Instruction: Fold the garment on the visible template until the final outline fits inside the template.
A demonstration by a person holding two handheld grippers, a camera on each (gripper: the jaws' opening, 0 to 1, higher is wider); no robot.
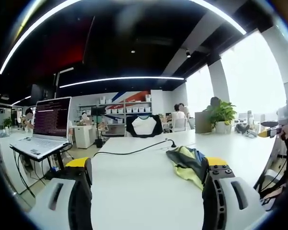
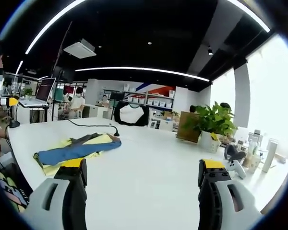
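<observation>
Both grippers hover above the white table (image 2: 153,167), jaws spread wide and holding nothing.
From my left gripper (image 1: 146,179) the crumpled garment (image 1: 185,165) lies at two o'clock; from my right gripper (image 2: 141,177), at ten o'clock beside a black cable (image 2: 93,125).

The garment (image 2: 79,148), yellow, blue and dark grey, lay crumpled in a long loose heap on the white table (image 2: 153,167); in the left gripper view it (image 1: 187,164) sat bunched near the right jaw.
</observation>
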